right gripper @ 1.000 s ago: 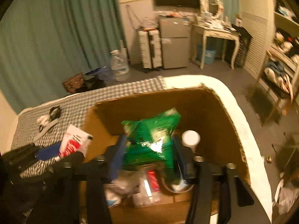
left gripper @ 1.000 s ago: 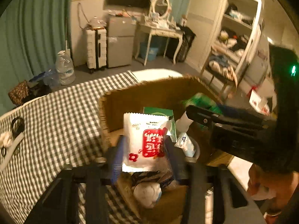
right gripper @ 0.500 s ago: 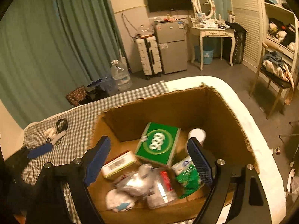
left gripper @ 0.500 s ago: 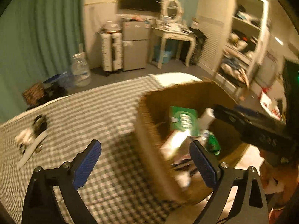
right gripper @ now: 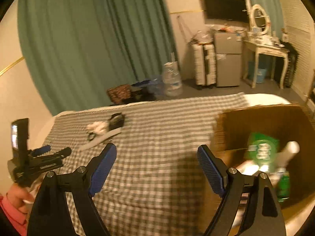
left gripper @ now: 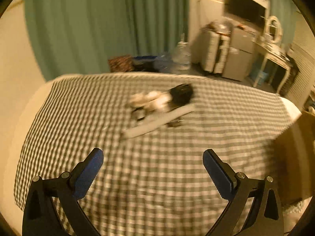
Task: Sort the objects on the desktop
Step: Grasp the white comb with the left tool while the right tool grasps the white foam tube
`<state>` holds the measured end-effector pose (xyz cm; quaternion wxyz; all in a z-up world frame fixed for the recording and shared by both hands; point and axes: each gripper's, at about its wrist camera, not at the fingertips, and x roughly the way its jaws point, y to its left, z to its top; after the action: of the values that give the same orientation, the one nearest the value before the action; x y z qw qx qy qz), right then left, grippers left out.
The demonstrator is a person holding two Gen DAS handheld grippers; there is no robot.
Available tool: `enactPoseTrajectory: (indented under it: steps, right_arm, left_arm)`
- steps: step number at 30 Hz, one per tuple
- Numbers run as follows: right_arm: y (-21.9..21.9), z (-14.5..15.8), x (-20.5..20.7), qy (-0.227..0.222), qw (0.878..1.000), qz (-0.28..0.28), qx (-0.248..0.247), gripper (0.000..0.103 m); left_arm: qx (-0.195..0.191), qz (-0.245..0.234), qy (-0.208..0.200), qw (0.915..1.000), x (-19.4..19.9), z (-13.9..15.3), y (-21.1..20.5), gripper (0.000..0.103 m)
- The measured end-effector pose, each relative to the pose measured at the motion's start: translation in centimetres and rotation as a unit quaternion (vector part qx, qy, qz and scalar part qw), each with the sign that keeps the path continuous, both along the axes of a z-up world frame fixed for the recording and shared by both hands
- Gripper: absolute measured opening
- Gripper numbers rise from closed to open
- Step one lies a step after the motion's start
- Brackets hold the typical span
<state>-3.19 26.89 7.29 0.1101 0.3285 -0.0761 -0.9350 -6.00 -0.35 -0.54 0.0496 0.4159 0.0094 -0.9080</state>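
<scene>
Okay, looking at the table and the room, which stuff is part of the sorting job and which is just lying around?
Part of the job:
- small pile of items left on the checked cloth (blurred; looks like scissors and white bits)
- cardboard box with the green packet inside

Just lying about:
- water jug on the floor
- suitcase
- small fridge
- dressing table

Green curtains cover the far wall; a wall-mounted television hangs above a small grey fridge, beside a white dressing table.
</scene>
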Motion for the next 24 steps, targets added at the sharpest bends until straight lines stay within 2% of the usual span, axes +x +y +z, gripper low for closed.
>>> enactPoseTrajectory:
  steps: [3, 6, 13, 20, 24]
  right_arm:
    - [-3.9, -2.0, -1.7, -0.012, 1.0, 0.029, 0.0, 0.085]
    - [-6.8, -3.9, -3.4, -0.028, 0.999, 0.043, 0.002, 0.084]
    - [-12.0, -8.4, -8.9, -0.072, 0.996, 0.054, -0.015, 0.084]
    - [-15.9, -12.1, -15.0, -0.117, 0.992, 0.034, -0.026, 0.084]
    - [-17.7, -14.1, -17.8, -0.141, 0.989, 0.026, -0.048, 0.084]
  left_arm:
    - [0.011, 0.023, -0.012, 0.9996, -1.3, -2.7, -3.2, 0.103]
    - [0.012, 0.031, -0.016, 0.9993, -2.7, -4.8, -4.8, 0.103]
    - [0.008, 0.008, -0.017, 0.9998, -7.6, -9.3, -6.6, 0.103]
    - [-0.003, -0.027, 0.022, 0.9994, -9.8, -9.8, -6.1, 0.103]
    - [-0.023, -0.053, 0.008, 0.9983, -10.5, -10.8, -5.3, 0.103]
